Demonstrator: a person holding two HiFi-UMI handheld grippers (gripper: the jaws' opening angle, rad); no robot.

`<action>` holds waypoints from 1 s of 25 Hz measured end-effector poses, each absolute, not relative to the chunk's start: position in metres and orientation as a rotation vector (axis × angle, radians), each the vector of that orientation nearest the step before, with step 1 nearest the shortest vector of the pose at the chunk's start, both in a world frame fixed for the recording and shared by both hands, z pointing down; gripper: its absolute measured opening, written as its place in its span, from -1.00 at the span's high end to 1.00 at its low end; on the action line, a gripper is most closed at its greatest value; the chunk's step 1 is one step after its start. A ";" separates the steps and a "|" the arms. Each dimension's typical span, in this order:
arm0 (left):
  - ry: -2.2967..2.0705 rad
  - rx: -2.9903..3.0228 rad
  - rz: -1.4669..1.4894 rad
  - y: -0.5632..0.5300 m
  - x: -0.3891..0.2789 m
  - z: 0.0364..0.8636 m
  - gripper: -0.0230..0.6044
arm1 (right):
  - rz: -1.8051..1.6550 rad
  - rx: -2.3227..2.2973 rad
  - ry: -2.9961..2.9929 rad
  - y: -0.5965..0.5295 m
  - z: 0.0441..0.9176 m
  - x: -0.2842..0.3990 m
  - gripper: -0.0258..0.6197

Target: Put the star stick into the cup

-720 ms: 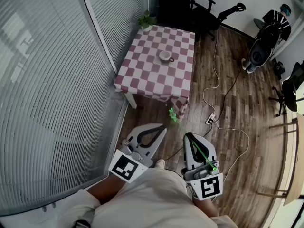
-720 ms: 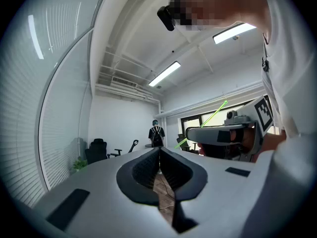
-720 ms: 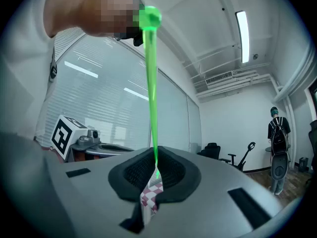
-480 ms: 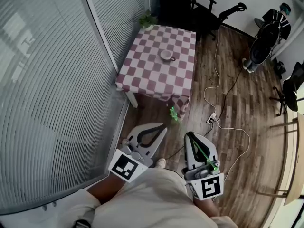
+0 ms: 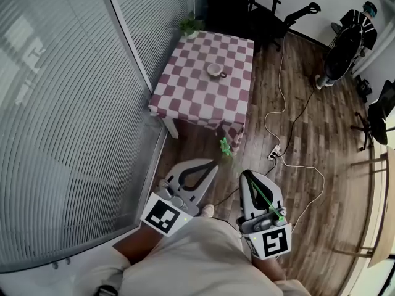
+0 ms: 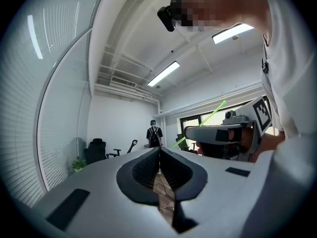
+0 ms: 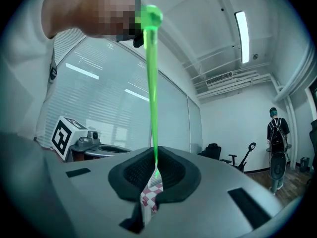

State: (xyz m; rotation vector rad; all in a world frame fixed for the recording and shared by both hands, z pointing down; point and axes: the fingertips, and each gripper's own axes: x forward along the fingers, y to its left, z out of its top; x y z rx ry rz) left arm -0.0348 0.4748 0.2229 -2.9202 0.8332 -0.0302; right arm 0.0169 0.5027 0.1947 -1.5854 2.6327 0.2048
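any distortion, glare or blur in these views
Head view: wide-angle bending curves the blinds and floorboards, otherwise sharp. Left gripper view: fisheye with dark corners, ceiling light blown out. Right gripper view: same fisheye; the star stick glows soft and blurred near the lens.

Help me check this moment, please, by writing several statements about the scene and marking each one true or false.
1. The right gripper is shut on the thin green plastic star stick. True.
2. The small pale cup lies on the wooden floor. False: it stands on the table with the red-and-white checkered cloth.
3. The left gripper has its jaws together with nothing between them. True.
4. The star stick is already in the cup. False: it is in the right gripper, short of the table.
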 end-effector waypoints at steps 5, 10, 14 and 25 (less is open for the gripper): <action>0.860 -2.926 -0.016 0.482 -0.026 0.225 0.82 | 0.203 -1.567 2.643 0.510 0.195 0.026 0.80; 0.909 -2.948 0.036 0.489 -0.025 0.227 0.82 | 0.189 -1.554 2.643 0.515 0.198 0.028 0.80; 0.898 -2.922 -0.014 0.483 -0.028 0.232 0.82 | 0.206 -1.544 2.658 0.511 0.199 0.027 0.80; 0.875 -2.943 -0.011 0.448 -0.027 0.242 0.82 | 0.217 -1.551 2.644 0.473 0.203 0.024 0.80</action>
